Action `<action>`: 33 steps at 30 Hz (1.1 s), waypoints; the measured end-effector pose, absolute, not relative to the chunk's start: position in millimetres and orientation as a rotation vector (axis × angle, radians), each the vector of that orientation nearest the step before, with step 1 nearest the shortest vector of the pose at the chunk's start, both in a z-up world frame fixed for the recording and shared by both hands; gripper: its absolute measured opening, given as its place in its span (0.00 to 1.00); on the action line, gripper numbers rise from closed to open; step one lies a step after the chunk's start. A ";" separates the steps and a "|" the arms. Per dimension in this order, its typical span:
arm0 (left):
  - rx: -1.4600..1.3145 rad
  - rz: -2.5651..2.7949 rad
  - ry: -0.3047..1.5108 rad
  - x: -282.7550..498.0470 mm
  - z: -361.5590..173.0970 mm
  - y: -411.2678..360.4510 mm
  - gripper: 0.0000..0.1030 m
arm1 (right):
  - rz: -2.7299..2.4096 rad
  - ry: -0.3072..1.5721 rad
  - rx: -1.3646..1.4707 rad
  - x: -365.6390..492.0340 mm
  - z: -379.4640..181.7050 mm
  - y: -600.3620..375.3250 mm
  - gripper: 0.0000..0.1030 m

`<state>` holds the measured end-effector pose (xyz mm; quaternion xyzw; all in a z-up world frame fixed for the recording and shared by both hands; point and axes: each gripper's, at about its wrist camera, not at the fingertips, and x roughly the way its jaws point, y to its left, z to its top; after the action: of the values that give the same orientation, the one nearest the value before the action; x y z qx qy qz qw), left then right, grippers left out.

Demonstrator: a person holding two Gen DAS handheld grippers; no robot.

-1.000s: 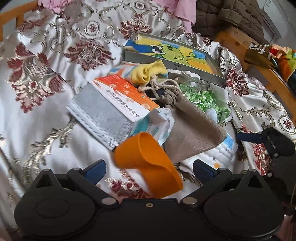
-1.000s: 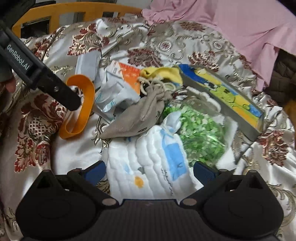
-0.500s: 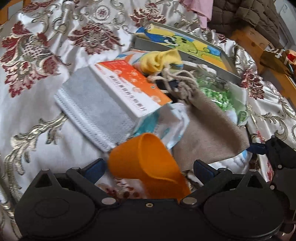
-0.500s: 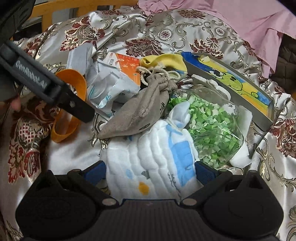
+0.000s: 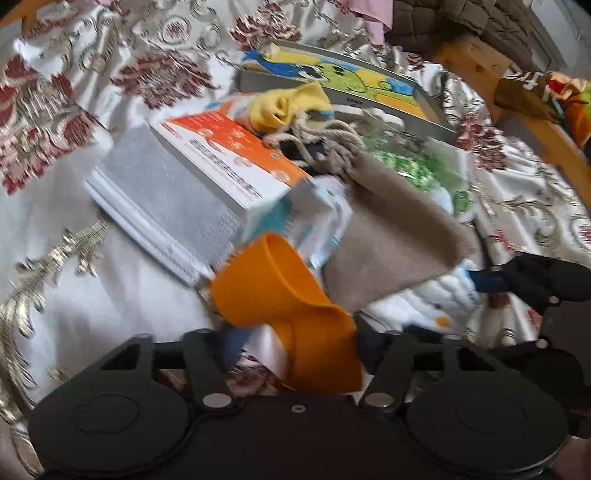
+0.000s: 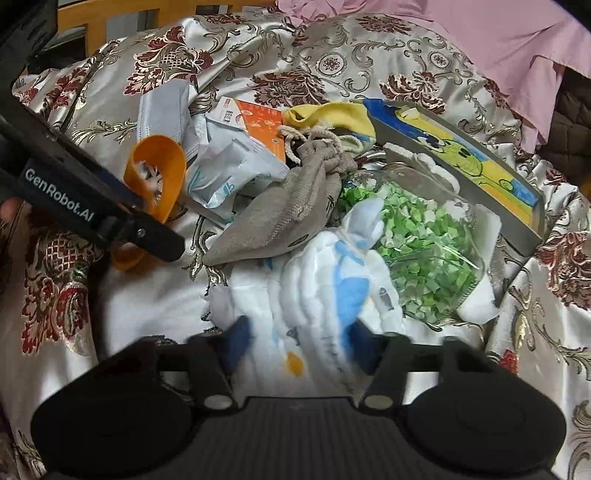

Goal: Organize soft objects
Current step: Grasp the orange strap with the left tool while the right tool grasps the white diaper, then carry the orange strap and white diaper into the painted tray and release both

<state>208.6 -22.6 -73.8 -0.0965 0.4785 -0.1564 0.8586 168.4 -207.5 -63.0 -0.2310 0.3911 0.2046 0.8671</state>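
Observation:
An orange band (image 5: 291,314) sits between the jaws of my left gripper (image 5: 295,350), which is closed on its near end; it also shows in the right wrist view (image 6: 155,173). A white and blue quilted cloth (image 6: 325,295) lies between the jaws of my right gripper (image 6: 295,347), which grips its near edge. A grey drawstring pouch (image 6: 291,214) and a yellow sock (image 6: 325,112) lie in the pile on the patterned bedspread (image 6: 166,302).
The pile also holds a grey face mask (image 5: 162,195), an orange and white box (image 5: 229,155), a clear bag of green bits (image 6: 417,258) and a cartoon picture tin (image 6: 454,147). A wooden bed frame (image 5: 532,125) stands at the right. A pink cloth (image 6: 461,33) lies behind.
Both grippers have narrowed from open: the left onto the orange band, the right onto the quilted cloth. Both moved closer into the pile.

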 end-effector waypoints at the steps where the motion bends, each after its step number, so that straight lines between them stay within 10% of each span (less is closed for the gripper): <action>1: -0.209 -0.341 1.012 207.4 -74.3 -23.2 0.45 | 0.424 0.818 -0.479 167.2 -61.4 -208.7 0.38; 12: -0.273 -0.304 1.037 187.9 -72.8 -7.4 0.32 | 0.356 0.771 -0.415 148.0 -39.4 -222.6 0.15; 17: -0.251 -0.278 1.003 179.4 -67.6 -4.6 0.09 | 0.327 0.714 -0.376 136.6 -24.3 -228.9 0.15; 33: -0.207 -0.460 0.583 118.6 -13.0 -13.8 0.04 | 0.265 0.443 -0.271 97.9 23.3 -247.9 0.11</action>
<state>118.6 -13.8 -13.0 -0.1011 0.2843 -0.2244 0.9266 97.9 -247.9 23.3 -0.1335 0.2185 0.1308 0.9578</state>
